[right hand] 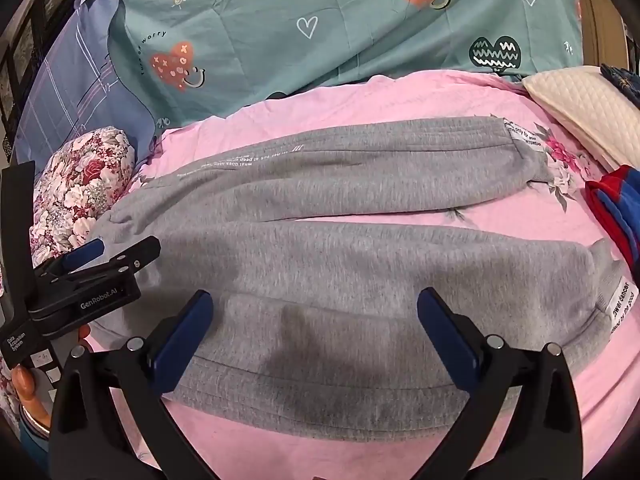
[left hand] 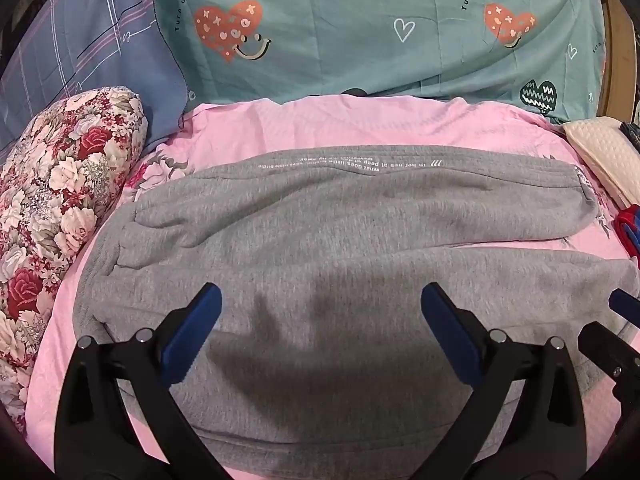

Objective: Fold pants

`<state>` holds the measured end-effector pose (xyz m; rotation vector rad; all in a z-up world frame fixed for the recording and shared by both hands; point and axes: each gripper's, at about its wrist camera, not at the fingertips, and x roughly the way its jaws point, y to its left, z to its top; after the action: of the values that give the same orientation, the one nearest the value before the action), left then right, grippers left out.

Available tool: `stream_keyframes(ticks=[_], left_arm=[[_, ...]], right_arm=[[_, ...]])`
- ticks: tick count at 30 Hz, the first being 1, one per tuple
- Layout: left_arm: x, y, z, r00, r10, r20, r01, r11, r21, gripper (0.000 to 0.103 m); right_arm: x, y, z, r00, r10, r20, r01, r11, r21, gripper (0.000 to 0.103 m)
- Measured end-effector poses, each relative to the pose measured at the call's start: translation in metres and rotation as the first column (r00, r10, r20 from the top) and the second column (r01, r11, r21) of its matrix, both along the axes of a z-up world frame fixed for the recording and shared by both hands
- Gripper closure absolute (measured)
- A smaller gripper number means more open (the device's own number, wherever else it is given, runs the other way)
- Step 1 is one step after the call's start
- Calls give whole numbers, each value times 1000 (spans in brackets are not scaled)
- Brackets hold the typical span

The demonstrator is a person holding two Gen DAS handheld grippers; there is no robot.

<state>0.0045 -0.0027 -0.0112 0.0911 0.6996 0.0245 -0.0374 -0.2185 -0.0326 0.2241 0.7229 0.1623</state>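
Grey sweatpants (left hand: pixel 320 240) lie flat on the pink bedsheet (left hand: pixel 340 124), waist to the left and both legs running right, with a gap between the leg ends. They also show in the right wrist view (right hand: pixel 340 256). White print runs along the far leg. My left gripper (left hand: pixel 320 300) is open and empty, hovering over the near leg by the waist. My right gripper (right hand: pixel 314 308) is open and empty, over the near leg further right. The left gripper also shows at the left in the right wrist view (right hand: pixel 102 256).
A floral pillow (left hand: pixel 60 208) lies at the left. A teal quilt with hearts (left hand: pixel 360 28) and a blue pillow (left hand: pixel 80 60) lie behind. A cream quilted pad (right hand: pixel 580 108) and a red and blue cloth (right hand: pixel 620 216) sit at the right.
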Motion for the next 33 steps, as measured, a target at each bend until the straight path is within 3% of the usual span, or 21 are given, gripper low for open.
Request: stream_keyframes(ticks=[33], left_arm=[[2,1,-1,1000,3,-15,-3,1000,-7,2]], right_arm=[[4,4,-8,1000,3,-13,-4,1000,-14,1]])
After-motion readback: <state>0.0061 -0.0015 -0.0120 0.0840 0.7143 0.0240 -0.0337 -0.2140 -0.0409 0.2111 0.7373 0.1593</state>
